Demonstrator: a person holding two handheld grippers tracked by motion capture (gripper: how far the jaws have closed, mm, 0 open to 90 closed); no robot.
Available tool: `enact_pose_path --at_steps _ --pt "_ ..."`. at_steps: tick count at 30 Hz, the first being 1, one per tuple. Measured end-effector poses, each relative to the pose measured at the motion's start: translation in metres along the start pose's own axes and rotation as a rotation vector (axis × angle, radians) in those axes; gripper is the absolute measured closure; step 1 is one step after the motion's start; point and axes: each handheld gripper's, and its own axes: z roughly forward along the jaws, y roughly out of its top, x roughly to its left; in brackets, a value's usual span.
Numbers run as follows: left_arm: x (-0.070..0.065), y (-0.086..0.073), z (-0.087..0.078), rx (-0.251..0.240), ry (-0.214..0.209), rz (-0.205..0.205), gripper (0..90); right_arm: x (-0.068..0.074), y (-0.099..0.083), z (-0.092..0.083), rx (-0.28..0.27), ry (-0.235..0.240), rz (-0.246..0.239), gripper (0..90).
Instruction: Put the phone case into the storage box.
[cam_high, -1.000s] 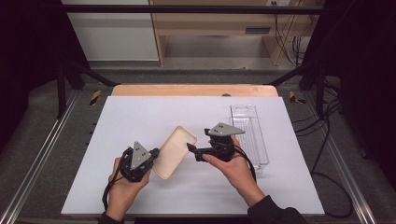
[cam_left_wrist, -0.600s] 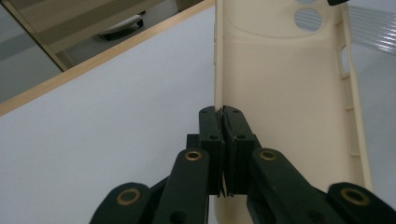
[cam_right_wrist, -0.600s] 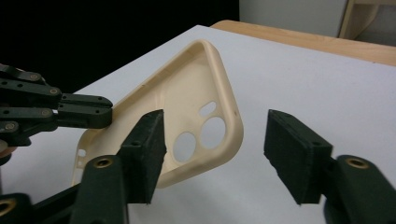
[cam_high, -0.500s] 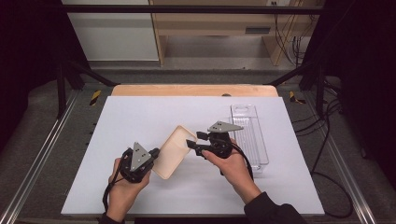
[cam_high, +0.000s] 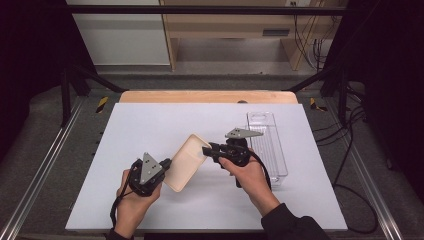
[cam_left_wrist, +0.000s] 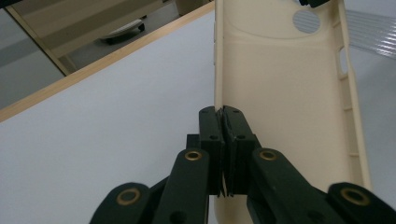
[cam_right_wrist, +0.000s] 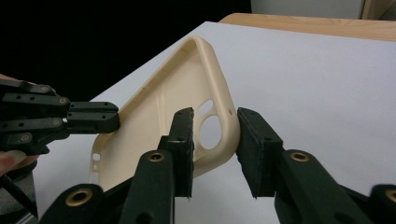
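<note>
Flanking cream phone case (cam_high: 183, 161), clear tray (cam_high: 268, 146) beside

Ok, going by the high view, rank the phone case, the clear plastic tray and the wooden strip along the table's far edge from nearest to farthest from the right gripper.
1. Phone case: its camera-hole corner sits between the jaws of the right gripper, on that gripper's left.
2. Clear plastic tray: just to the gripper's right, lying lengthwise on the white mat.
3. Wooden strip: well beyond, along the table's far edge.
</note>
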Motion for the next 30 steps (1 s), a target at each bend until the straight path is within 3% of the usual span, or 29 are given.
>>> enact_pose_path --at_steps 19,30 --pt "-0.0007 -0.0006 -0.0003 -0.016 0.013 -0.006 87.7 -0.0004 -0.0002 0.0 0.012 0.009 0.031 71.7" --pt "-0.0062 -0.002 0.0051 0.003 0.001 0.004 87.5 -0.0009 0.0008 -0.0007 0.018 -0.046 0.015 77.9"
